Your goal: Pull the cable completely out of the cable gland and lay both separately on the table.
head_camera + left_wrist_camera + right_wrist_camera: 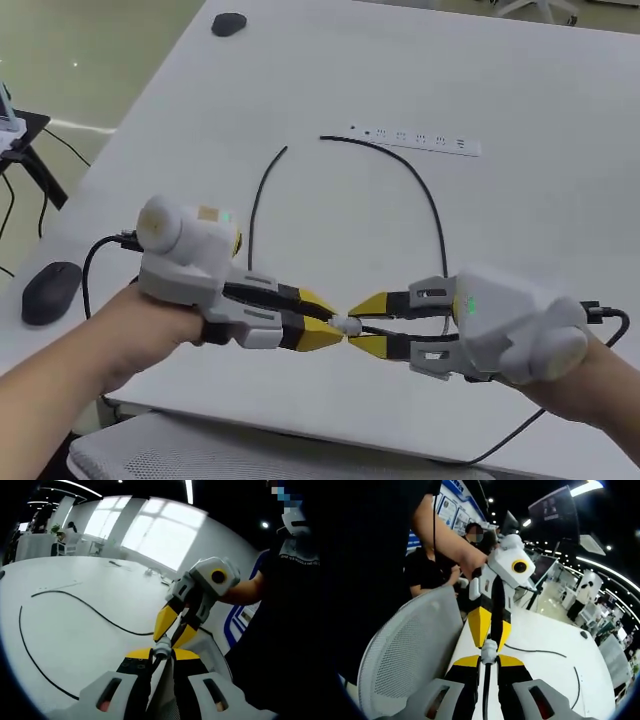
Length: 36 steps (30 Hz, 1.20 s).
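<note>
Evidently early: left claw (333,322) and right claw (363,326) were both clenched on the cable gland (347,326). The cable (429,200) ran through it, neither yet laid on the tabletop (560,150).

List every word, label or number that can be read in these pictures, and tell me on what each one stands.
No text can be read for certain.
White strip: a row of small dark marks, too small to read.
Dark shirt: one line of pale print, too blurred to read.
Wall posters: blue and white, print too small to read.
</note>
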Motion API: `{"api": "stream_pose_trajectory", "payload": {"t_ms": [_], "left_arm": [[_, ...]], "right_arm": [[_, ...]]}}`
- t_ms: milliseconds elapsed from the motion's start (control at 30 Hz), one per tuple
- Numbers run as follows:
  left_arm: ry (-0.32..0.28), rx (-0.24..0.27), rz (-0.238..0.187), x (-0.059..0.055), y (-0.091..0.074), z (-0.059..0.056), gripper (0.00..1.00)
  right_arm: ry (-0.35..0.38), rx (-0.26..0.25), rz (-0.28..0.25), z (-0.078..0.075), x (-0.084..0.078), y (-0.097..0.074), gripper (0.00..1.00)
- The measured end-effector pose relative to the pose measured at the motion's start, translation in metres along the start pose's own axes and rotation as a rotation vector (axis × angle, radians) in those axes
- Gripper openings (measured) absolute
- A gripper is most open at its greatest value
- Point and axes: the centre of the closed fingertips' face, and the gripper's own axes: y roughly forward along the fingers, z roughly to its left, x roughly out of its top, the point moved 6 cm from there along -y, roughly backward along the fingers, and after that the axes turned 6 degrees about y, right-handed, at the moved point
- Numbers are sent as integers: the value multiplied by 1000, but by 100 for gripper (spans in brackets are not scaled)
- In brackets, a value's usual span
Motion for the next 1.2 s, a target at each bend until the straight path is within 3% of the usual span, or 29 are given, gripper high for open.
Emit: {"api": "stream_pose_trajectory", "payload": {"t_ms": [200,400,533,600,700,733,867,1067,1200], "left_arm": [[21,-1,1,0,0,-1,15],[102,0,9,0,-1,-1,15],[131,3,-1,2,-3,0,15],[153,11,-3,3,-3,0,15],[164,18,-6,4,-4,0,15],[167,24,-7,5,-4,1,15],[176,37,-4,5,-4,3,15],[191,48,4,6,-3,7,15],[197,48,4,10,-3,10,15]], "right_arm": [[32,5,-2,0,0,0,8],[82,12,7,0,-1,1,8],[150,-6,2,-2,1,0,16],[184,-29,0,-3,2,-4,16],[305,-92,16,-2,1,-9,18],[311,-142,29,-5,-1,-12,16],[318,-229,97,0,-5,-14,12],[288,-329,179,1,-10,-8,12],[307,-377,188,0,-9,-4,7]]}}
